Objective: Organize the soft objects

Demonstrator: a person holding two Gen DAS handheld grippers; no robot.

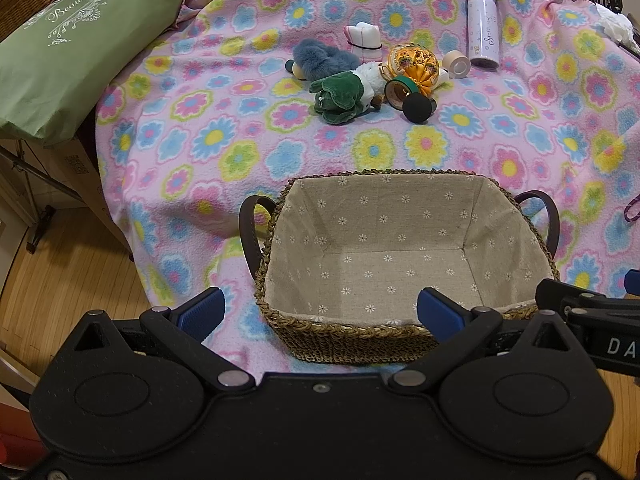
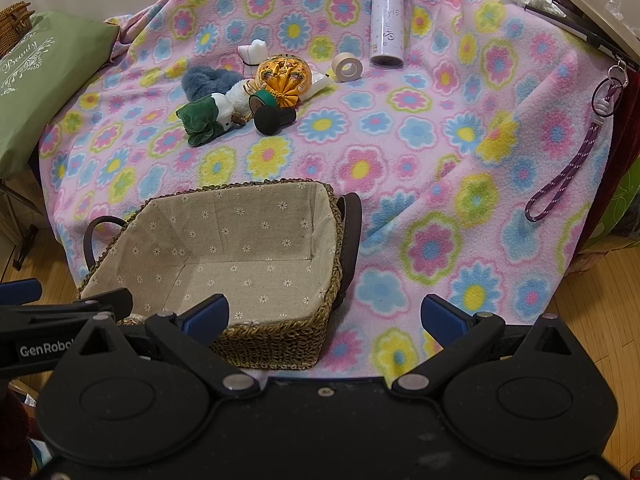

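A pink fleece blanket printed with coloured flowers covers the whole counter and fills most of both views. A green pillow with white "Beauty" lettering lies at the upper left of the frame, off the blanket's edge.

A woven basket with dark handles and a daisy-print cloth lining sits low in the centre of the left wrist view, on the blanket; nothing lies inside it.

The left hand-held gripper hangs at the bottom of its frame, jaws wide apart and holding nothing, one blue pad outside the basket's left wall and the other over its near rim. The right hand-held gripper is likewise spread wide and holds nothing, one pad over the basket's near right corner, the other over bare blanket.

A lilac bottle lies at upper right, well apart from the basket.

The soft objects lie clustered in the upper centre: a blue furry item, a green-and-white plush toy, an orange patterned pouch and a small white bundle bound with a black band, touching or just beside each other.

Among them sit a black foam-tipped piece, a green-edged tape roll and, slightly apart, a beige tape roll.

A purple cord with a key ring hangs at the right edge of the right wrist view.
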